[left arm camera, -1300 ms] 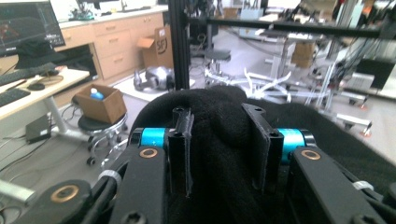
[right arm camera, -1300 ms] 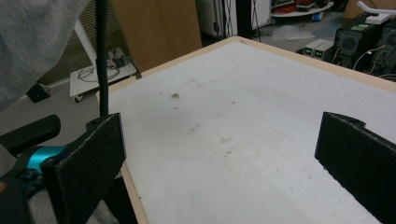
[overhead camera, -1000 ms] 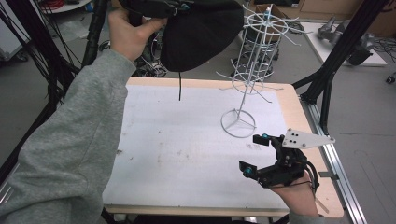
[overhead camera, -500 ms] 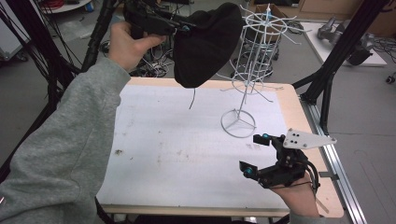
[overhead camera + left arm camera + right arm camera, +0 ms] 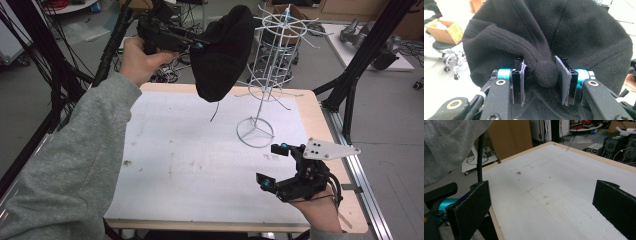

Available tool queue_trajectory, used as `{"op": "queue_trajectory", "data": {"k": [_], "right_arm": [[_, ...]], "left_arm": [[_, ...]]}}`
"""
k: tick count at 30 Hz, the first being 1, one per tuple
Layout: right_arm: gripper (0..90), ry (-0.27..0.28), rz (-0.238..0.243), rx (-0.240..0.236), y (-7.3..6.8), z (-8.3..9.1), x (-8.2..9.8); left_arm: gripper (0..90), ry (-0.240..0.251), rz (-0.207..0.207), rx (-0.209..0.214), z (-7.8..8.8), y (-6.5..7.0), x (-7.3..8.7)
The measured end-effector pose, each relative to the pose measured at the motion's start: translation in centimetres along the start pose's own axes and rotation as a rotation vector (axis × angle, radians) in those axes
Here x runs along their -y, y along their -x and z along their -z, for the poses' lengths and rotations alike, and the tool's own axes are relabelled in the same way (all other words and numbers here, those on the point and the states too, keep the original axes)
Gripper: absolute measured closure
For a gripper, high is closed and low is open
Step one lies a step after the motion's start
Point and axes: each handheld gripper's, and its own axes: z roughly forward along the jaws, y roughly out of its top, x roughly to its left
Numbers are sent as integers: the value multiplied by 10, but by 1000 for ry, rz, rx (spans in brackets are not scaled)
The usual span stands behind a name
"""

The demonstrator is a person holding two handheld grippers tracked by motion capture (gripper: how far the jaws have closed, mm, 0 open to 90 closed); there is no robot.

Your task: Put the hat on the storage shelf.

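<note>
Your left gripper (image 5: 541, 80) had its jaws pinched narrow on a bunched fold of the black fleece hat (image 5: 564, 37), the pads pressing the knot of fabric between them. In the high view that hat (image 5: 222, 55) hung from the left gripper (image 5: 197, 45) in the air above the far edge of the table (image 5: 320, 125), just beside the white wire rack (image 5: 272, 70), with a thin cord dangling below it. Your right gripper (image 5: 274, 165) rested low at the near right corner, jaws wide apart with nothing between them, above the white mat (image 5: 554, 190).
</note>
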Motion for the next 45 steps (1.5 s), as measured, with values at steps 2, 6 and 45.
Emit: {"op": "queue_trajectory", "data": {"k": [2,6,45], "right_arm": [[8,3,0,0,0,1,0],[8,4,-4,0,1,1,0],[8,-3,2,1,0,-1,0]], "left_arm": [[615,-25,-1,-3,-4,1,2],[605,-52,-4,17,-14,3,4],[264,-48,111,2,-13,-24,28]]}}
